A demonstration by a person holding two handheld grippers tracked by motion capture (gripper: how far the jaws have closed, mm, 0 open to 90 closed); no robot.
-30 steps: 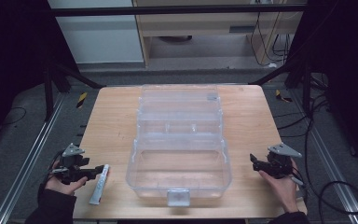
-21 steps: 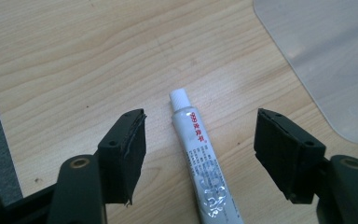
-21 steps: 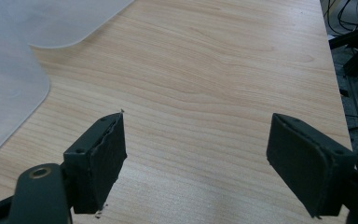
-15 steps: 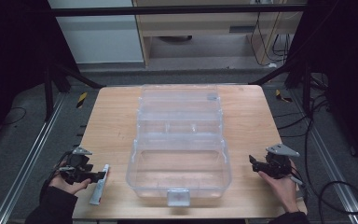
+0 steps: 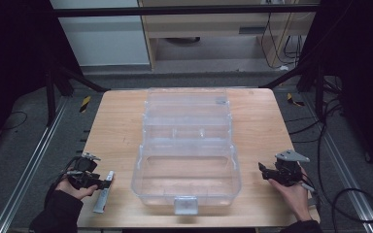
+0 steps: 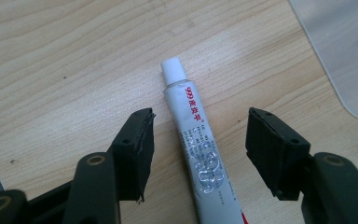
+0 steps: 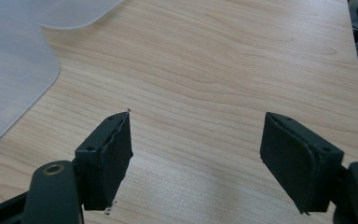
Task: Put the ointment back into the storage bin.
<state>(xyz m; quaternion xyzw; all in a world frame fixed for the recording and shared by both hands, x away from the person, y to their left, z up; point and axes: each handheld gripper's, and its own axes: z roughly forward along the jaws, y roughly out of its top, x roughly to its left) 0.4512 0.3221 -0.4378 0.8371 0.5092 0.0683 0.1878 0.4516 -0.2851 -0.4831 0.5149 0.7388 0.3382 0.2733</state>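
Wooden table (image 5: 116, 126) carries a clear plastic box (image 5: 187, 170) in the middle, its lid (image 5: 187, 104) thrown back toward the far side. Near the left corner lies a small white tube (image 6: 196, 149) with a white cap and red print, flat on the wood just left of the box. The left claw (image 6: 198, 140) hangs over it with both jaws spread wide, one on each side of the tube and touching neither side of it. At the near right, the right claw (image 7: 196, 154) is also wide open above bare wood, gripping nothing, with the box's frosted corner off to its left. From above, the tube's label is too small to read.
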